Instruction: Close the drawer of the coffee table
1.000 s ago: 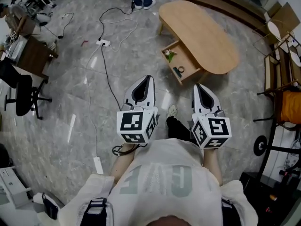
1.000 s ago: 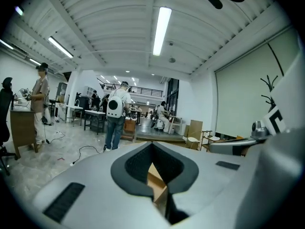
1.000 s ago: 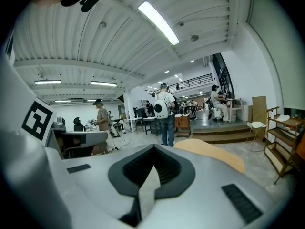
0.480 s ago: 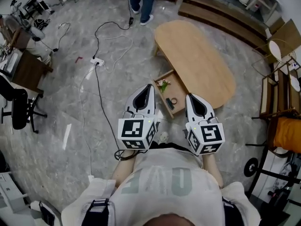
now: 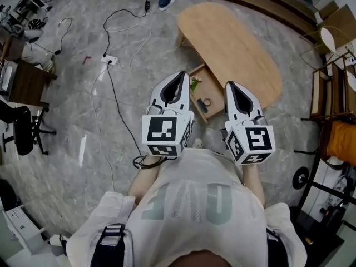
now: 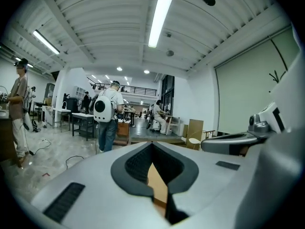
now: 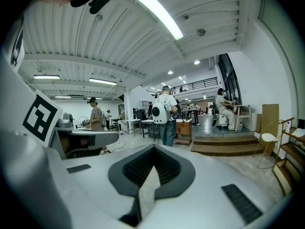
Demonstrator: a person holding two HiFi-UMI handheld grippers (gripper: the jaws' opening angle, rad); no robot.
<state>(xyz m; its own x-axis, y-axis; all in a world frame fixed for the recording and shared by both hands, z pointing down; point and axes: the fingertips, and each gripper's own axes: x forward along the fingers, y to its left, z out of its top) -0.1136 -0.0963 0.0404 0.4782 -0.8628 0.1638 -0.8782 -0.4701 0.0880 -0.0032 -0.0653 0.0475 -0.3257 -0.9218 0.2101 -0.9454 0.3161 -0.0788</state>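
Only in the gripper views: a ribbed white ceiling (image 6: 119, 27) with strip lights, and a person with a white backpack (image 6: 106, 111) standing far off. Only from the head view: grey stone floor (image 5: 67, 121), a low oval wooden counter (image 5: 233, 43), its drawer (image 5: 207, 93) pulled out toward the wearer. Held side by side near that drawer, not touching it: left tongs (image 5: 179, 77) and right tongs (image 5: 231, 88). Seen close in their own views, both clenched on nothing, tips met. Smallest, inside the drawer: a green sprig (image 5: 194, 84) and a dark ring (image 5: 207, 102)
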